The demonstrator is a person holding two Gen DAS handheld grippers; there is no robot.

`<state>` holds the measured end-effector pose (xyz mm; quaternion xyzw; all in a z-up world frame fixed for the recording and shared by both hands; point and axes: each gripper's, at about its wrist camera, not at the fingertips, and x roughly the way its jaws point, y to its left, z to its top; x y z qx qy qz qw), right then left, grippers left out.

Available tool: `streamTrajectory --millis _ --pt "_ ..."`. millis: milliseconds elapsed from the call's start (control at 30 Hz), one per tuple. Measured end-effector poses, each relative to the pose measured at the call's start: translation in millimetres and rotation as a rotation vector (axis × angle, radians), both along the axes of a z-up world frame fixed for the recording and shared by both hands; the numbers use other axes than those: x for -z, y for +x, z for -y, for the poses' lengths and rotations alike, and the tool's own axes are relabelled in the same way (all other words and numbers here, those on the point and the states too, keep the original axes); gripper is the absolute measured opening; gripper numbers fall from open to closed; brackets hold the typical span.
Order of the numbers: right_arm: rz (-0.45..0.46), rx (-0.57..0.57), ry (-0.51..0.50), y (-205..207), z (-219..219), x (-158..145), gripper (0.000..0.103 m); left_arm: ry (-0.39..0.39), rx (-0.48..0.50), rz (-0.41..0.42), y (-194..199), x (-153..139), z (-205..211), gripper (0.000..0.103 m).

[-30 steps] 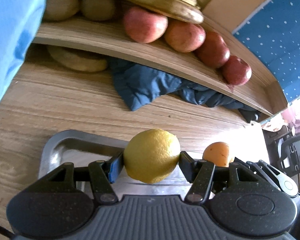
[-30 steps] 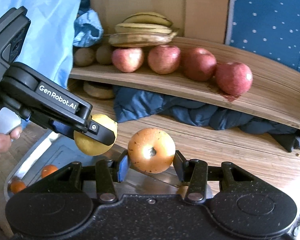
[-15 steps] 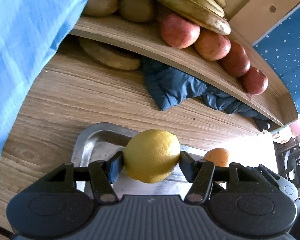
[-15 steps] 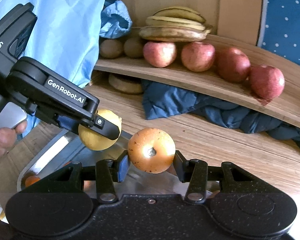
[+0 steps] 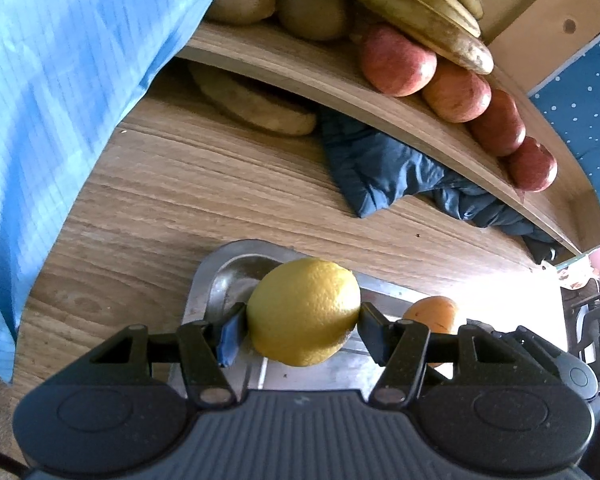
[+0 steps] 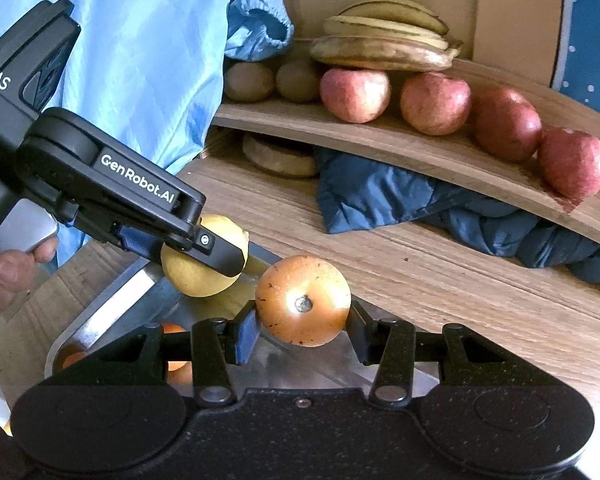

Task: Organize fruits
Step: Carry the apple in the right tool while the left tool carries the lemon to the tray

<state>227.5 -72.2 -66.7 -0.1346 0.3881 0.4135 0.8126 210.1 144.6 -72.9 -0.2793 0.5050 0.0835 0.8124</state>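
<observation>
Both claws have pulled back from the shelf [image 6: 420, 152], left claw [image 5: 302, 326] clamped on the lemon [image 5: 303, 310], right claw [image 6: 302, 326] on the orange [image 6: 303, 300], above the tray [image 5: 204, 284]; next, carrying each to the shelf.

A home: wooden fruit shelf [image 6: 420, 148], table [image 5: 204, 208], bundled jacket [image 6: 400, 196]

Left gripper [image 5: 303, 330] level, both fingers pressed against a yellow lemon [image 5: 303, 311], right gripper [image 6: 302, 325] level just beside it, fingers clamped on an orange fruit [image 6: 303, 300], person's hand [image 6: 4, 272] wrapped around the left gripper's handle.
</observation>
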Motion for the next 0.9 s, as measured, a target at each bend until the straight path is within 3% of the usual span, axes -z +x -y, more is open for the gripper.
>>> streamTrajectory --millis 900 --pt "-0.024 0.028 -0.022 -1.2 -17.1 6.9 0.048 -0.014 0.040 -0.009 6.8 5.6 -9.3 0.064"
